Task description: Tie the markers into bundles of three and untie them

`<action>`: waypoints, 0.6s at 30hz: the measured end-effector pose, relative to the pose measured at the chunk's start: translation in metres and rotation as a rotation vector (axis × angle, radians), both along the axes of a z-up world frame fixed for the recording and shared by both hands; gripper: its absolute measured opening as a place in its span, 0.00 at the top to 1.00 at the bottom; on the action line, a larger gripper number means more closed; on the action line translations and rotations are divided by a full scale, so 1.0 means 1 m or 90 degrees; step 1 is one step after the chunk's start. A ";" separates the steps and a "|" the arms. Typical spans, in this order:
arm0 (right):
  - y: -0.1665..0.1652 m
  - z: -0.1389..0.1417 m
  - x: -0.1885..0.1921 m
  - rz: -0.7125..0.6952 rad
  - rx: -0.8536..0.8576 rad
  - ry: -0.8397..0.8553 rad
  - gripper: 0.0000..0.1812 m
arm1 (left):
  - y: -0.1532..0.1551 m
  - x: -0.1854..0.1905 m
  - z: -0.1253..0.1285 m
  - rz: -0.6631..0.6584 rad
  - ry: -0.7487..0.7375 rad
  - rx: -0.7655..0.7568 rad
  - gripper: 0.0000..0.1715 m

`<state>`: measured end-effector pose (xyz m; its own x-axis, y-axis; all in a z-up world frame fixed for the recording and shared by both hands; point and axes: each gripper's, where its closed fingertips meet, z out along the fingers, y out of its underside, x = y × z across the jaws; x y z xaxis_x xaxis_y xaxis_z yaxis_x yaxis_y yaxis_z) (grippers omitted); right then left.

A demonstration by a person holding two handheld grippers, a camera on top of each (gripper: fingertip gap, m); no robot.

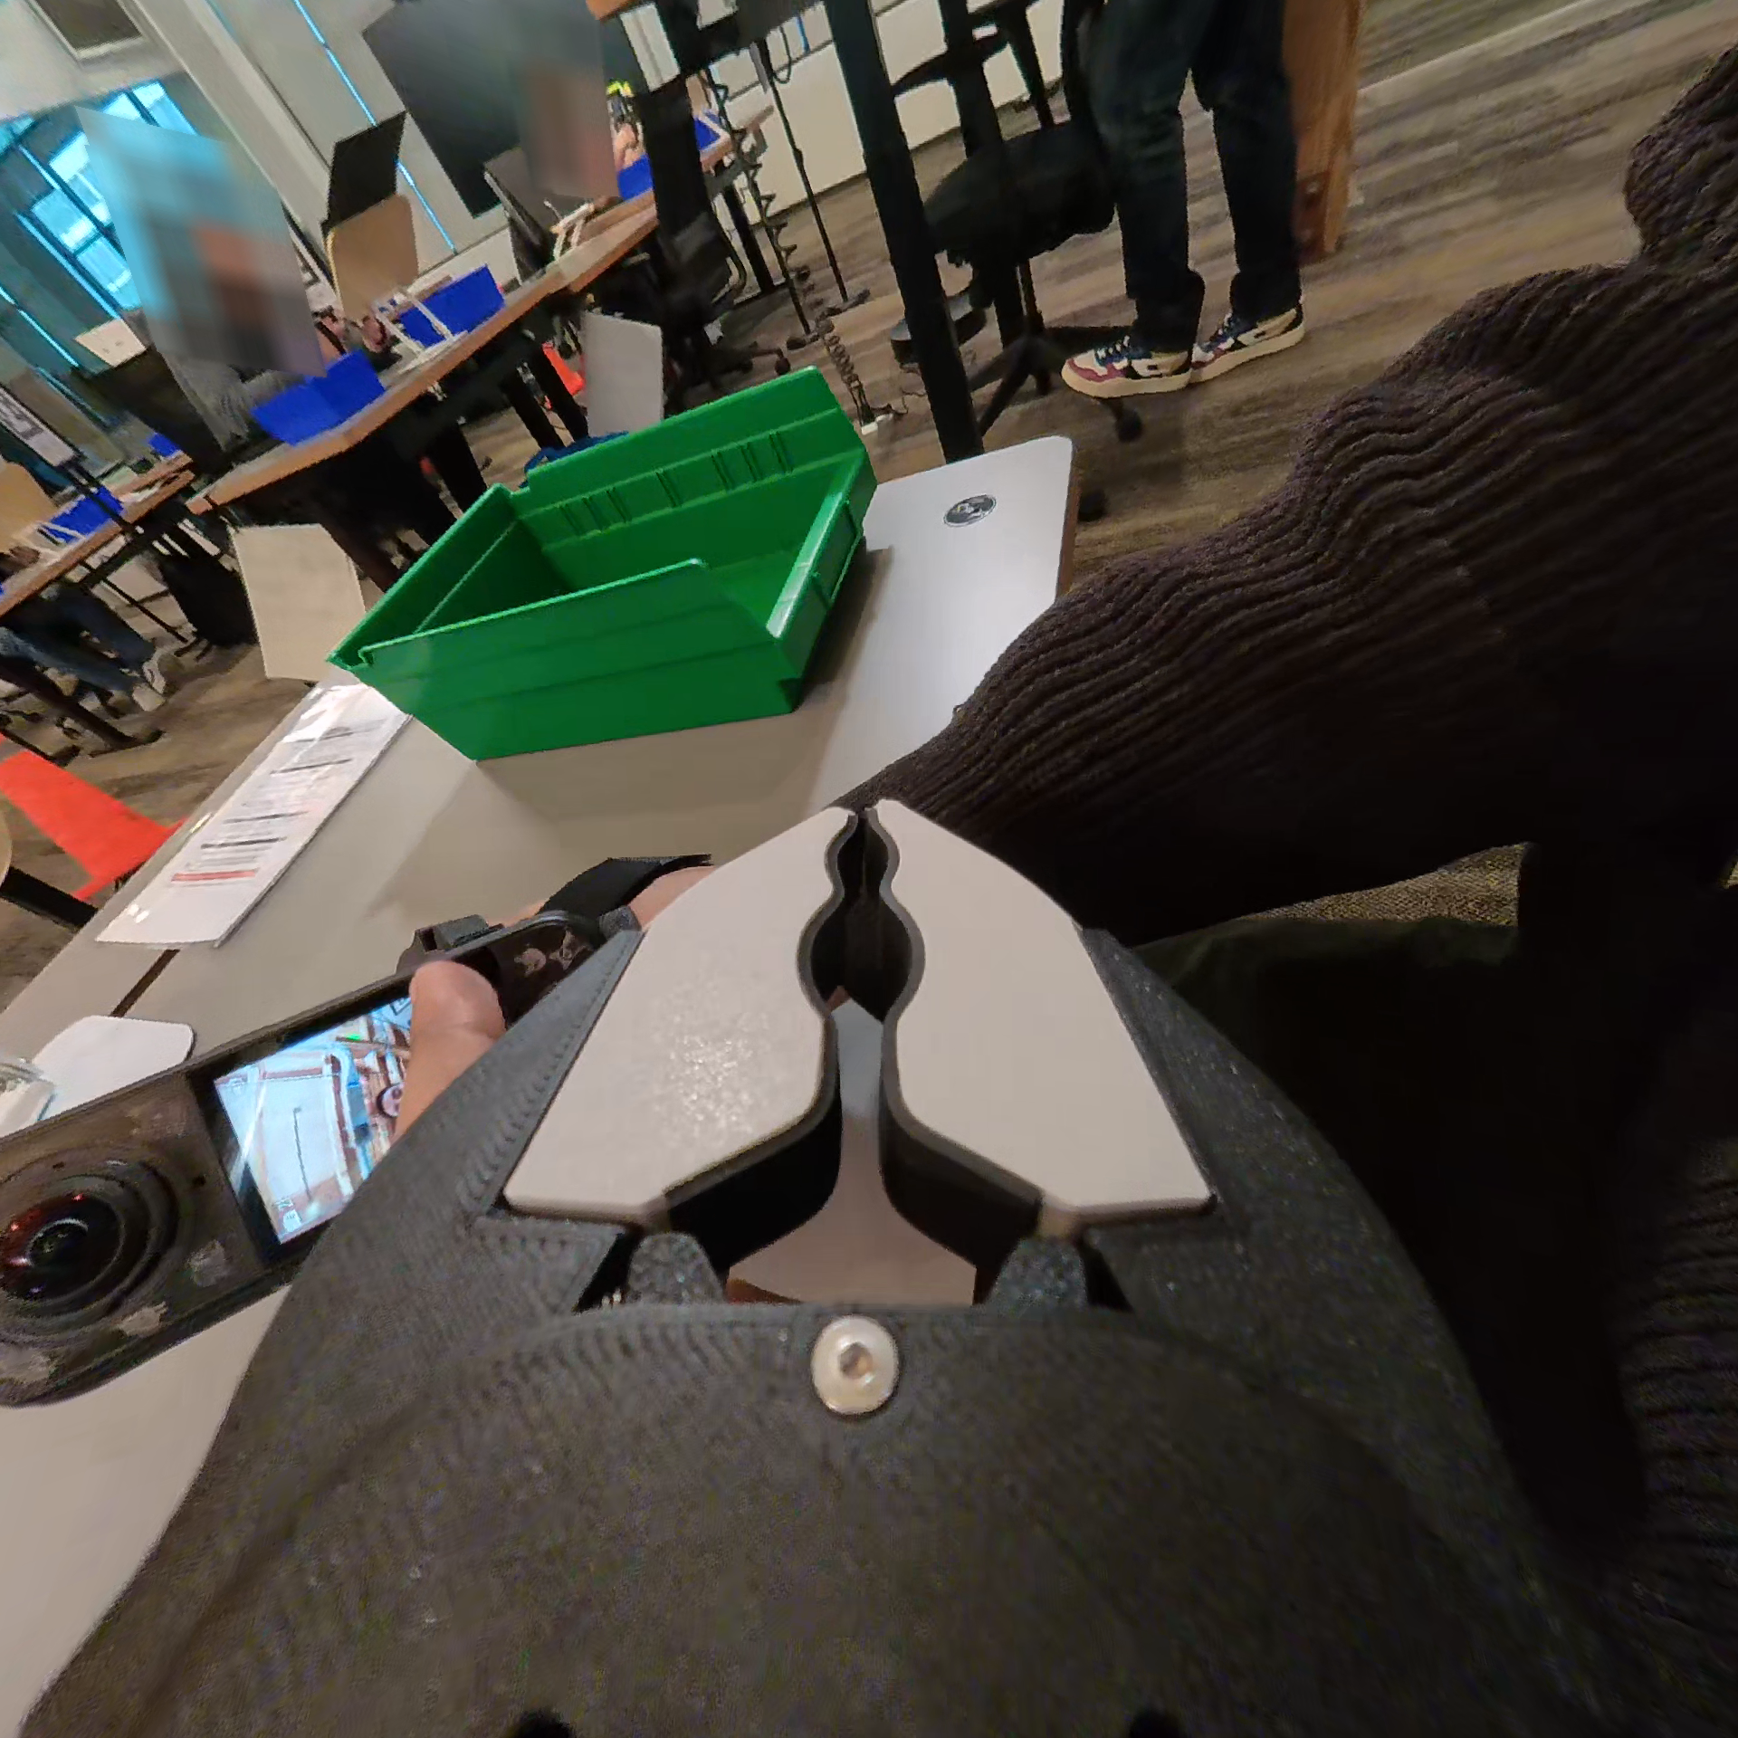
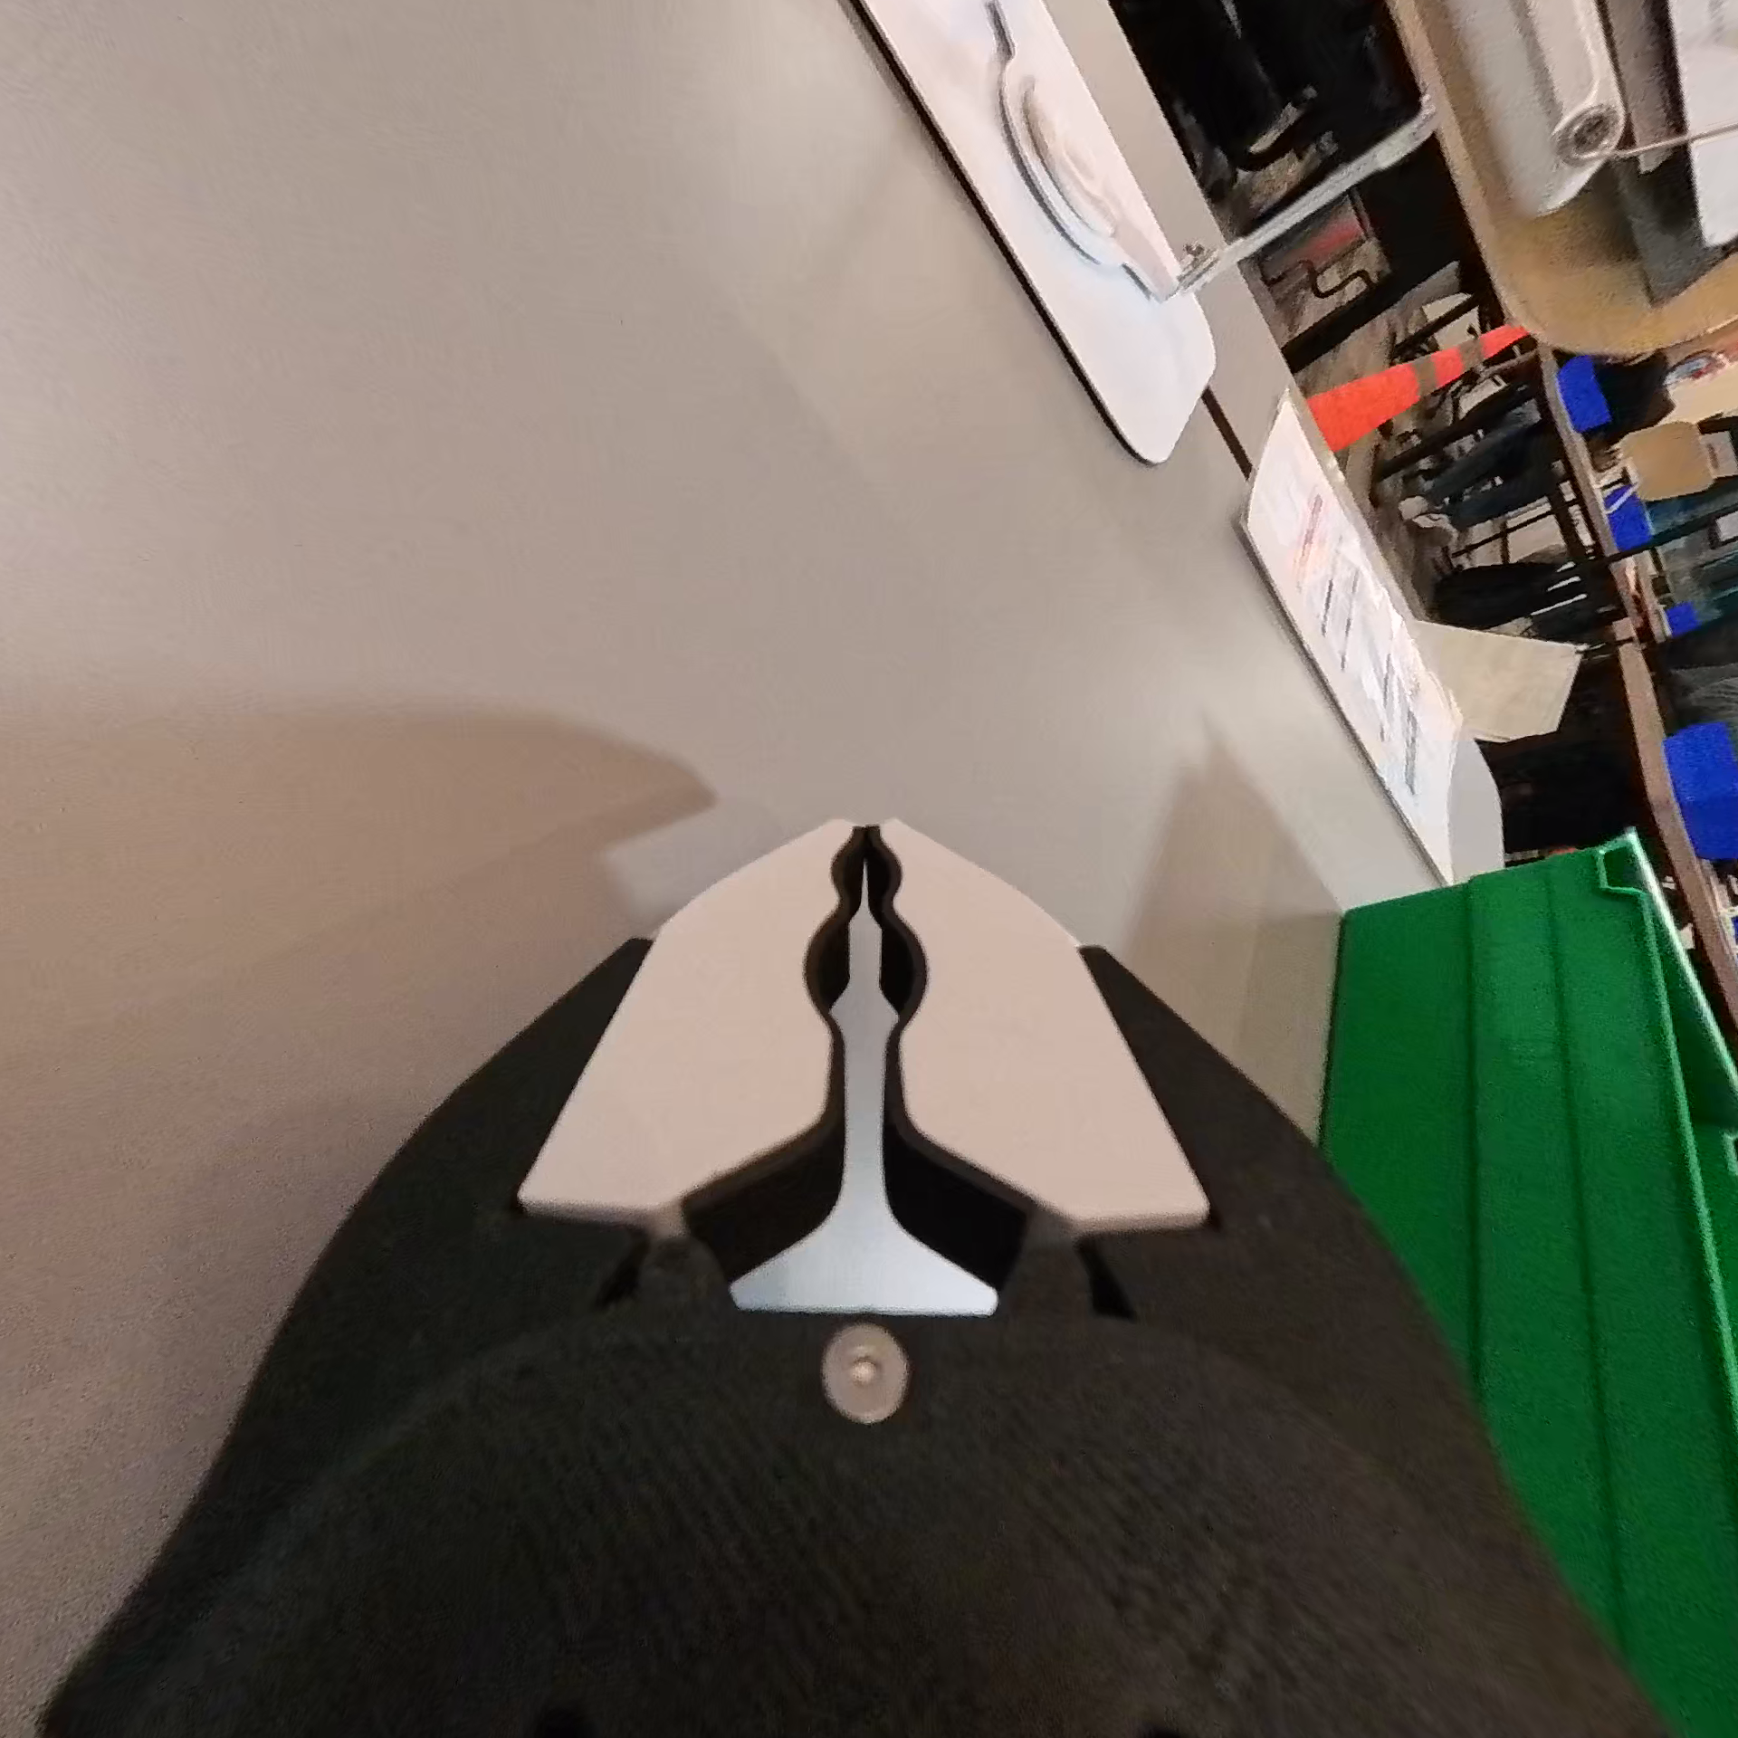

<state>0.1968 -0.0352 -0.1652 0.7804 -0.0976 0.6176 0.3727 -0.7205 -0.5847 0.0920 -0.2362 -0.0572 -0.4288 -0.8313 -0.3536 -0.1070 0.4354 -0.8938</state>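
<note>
No markers or ties show in either view. My left gripper [image 1: 863, 816] is shut and empty, held above the grey table [image 1: 583, 809] with a dark knitted sleeve [image 1: 1317, 677] just beyond its tips. The other gripper's camera body [image 1: 141, 1213] lies at the lower left, a hand [image 1: 451, 1025] on it. My right gripper [image 2: 865, 832] is shut and empty, pointing at the bare grey table top [image 2: 470, 423]. An empty green bin [image 1: 639, 583] stands on the table beyond the left gripper; its side shows at the right of the right wrist view [image 2: 1524, 1176].
A laminated sheet [image 1: 263, 809] lies by the table's left edge and shows in the right wrist view [image 2: 1354, 621]. A white pad [image 2: 1063, 188] lies on the table. Beyond the table stand desks with blue bins [image 1: 320, 404], chairs, an orange cone [image 2: 1364, 400] and a standing person's legs [image 1: 1185, 188]. The gap from one gripper's tips to the other's is roughly 25 centimeters.
</note>
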 end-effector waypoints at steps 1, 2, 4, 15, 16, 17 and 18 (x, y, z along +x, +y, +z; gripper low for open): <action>0.000 0.000 -0.002 0.002 0.000 0.002 1.00 | 0.001 0.000 -0.002 0.001 0.006 0.001 0.99; 0.001 0.000 -0.003 0.004 -0.001 0.002 1.00 | 0.001 0.000 -0.003 0.001 0.010 0.002 0.99; 0.001 -0.001 -0.003 0.007 -0.004 -0.004 1.00 | 0.000 -0.001 -0.001 -0.006 0.008 -0.003 0.99; -0.002 -0.003 0.005 -0.009 0.016 0.087 1.00 | 0.072 -0.002 0.052 0.141 -0.149 -0.134 0.99; -0.003 -0.004 0.005 -0.011 0.019 0.104 0.99 | 0.085 -0.004 0.058 0.167 -0.176 -0.156 0.99; -0.003 -0.004 0.006 -0.011 0.022 0.122 0.99 | 0.096 -0.005 0.061 0.190 -0.196 -0.180 0.99; -0.004 -0.004 0.006 -0.009 0.026 0.141 0.97 | 0.108 -0.007 0.064 0.218 -0.207 -0.203 0.99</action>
<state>0.2024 -0.0390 -0.1687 0.8947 -0.1316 0.4269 0.2218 -0.6988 -0.6801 0.0852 -0.1284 0.0064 -0.0272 -0.9910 -0.1308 0.1087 0.1271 -0.9859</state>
